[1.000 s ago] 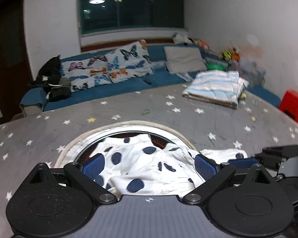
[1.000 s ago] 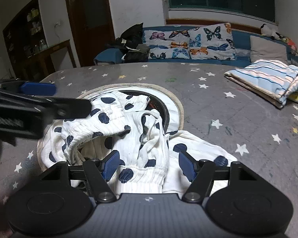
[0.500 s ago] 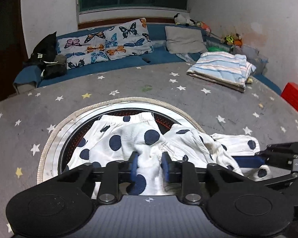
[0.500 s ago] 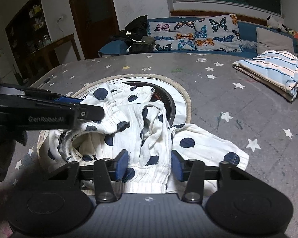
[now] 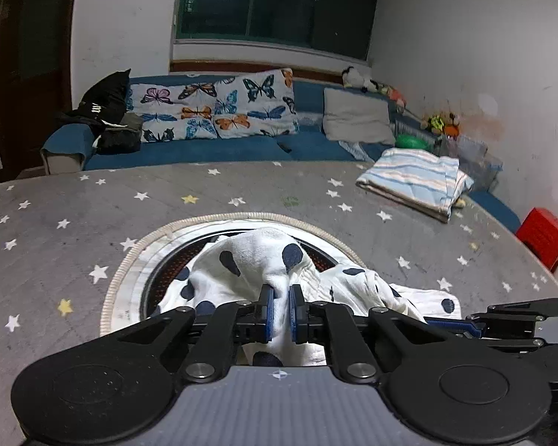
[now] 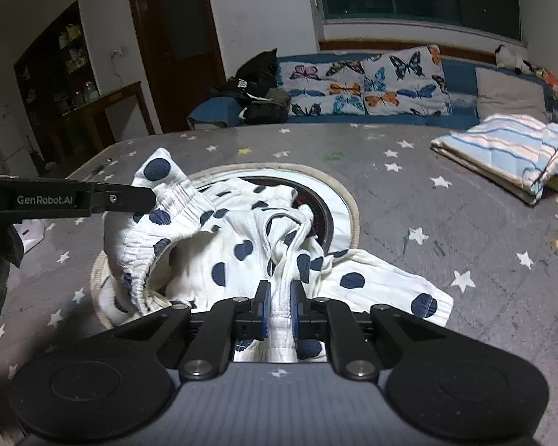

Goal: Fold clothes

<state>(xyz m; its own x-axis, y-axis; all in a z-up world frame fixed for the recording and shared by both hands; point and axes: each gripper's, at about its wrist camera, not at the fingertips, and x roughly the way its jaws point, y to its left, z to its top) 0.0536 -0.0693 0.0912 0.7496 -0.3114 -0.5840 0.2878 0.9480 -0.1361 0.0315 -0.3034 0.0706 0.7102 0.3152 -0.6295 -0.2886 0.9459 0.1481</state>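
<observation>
A white garment with dark blue dots [image 6: 223,249] lies bunched over a round dark inset with a beige rim [image 6: 348,200] in the grey star-print table. My left gripper [image 5: 279,310] is shut on a fold of the garment [image 5: 264,252] and holds it raised. From the right wrist view the left gripper's fingers [image 6: 130,197] pinch the elastic waistband, lifted above the table. My right gripper [image 6: 279,306] is shut on another bunched part of the waistband. The right gripper's fingers [image 5: 517,316] show at the lower right of the left wrist view.
A folded blue-and-white striped blanket [image 5: 416,182] lies at the table's far right. A blue sofa with butterfly pillows [image 5: 212,111], a grey cushion and black bags stands behind the table. A red stool [image 5: 543,236] is at the right. A wooden door and shelf are at the left.
Both grippers went from open around the garment to shut on it. The left gripper has lifted its waistband part up off the table.
</observation>
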